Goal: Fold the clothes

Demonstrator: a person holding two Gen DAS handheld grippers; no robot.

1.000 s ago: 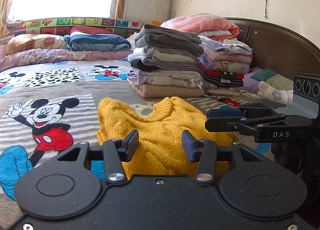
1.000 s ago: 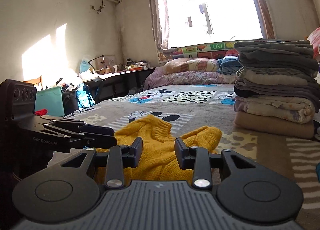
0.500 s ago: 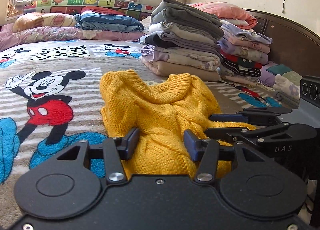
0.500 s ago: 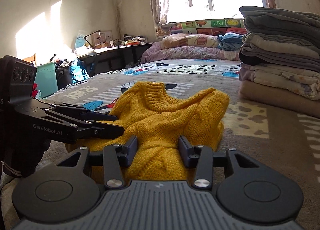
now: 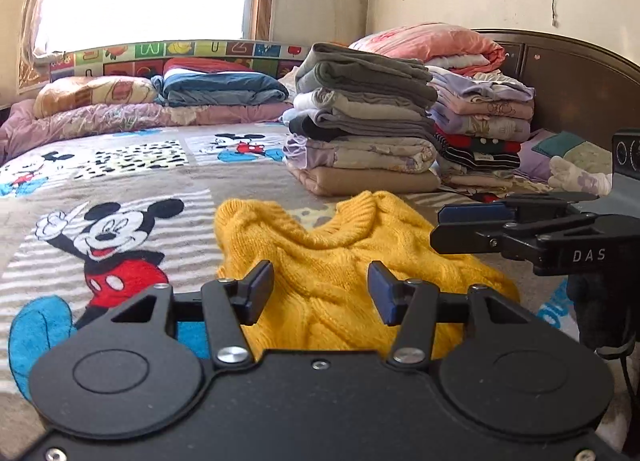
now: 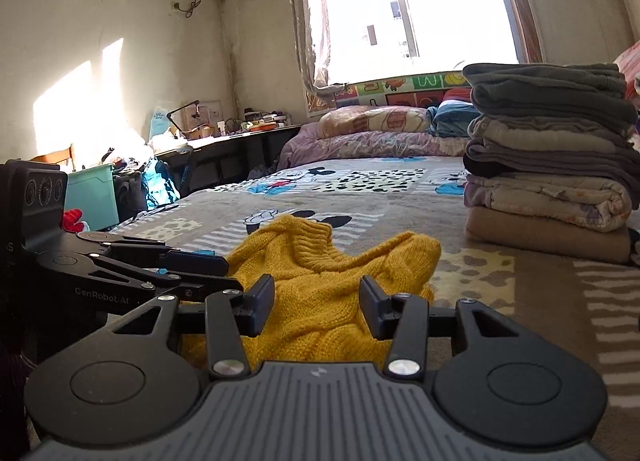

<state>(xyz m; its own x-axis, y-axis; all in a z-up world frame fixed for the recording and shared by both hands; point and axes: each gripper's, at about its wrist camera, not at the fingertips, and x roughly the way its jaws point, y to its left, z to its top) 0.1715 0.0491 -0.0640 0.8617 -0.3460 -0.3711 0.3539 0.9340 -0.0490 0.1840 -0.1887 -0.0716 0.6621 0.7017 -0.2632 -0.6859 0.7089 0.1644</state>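
Note:
A yellow knitted sweater lies bunched on the bed, its ribbed collar turned up toward the far side. My left gripper hovers over its near edge with the jaws apart and nothing pressed between them. My right gripper stands over the sweater's other near side; its jaws are opening and only knit lying below shows between them. Each gripper appears side-on in the other's view: the right gripper at the right, the left gripper at the left.
A cartoon-mouse blanket covers the bed. Two tall stacks of folded clothes stand behind the sweater, by a dark headboard. Pillows and bedding lie under the window. A cluttered desk and teal bin are beside the bed.
Half a second ago both grippers were pushed in low over the sweater; now they have drawn back to about where they were before. The right jaws stand wider.

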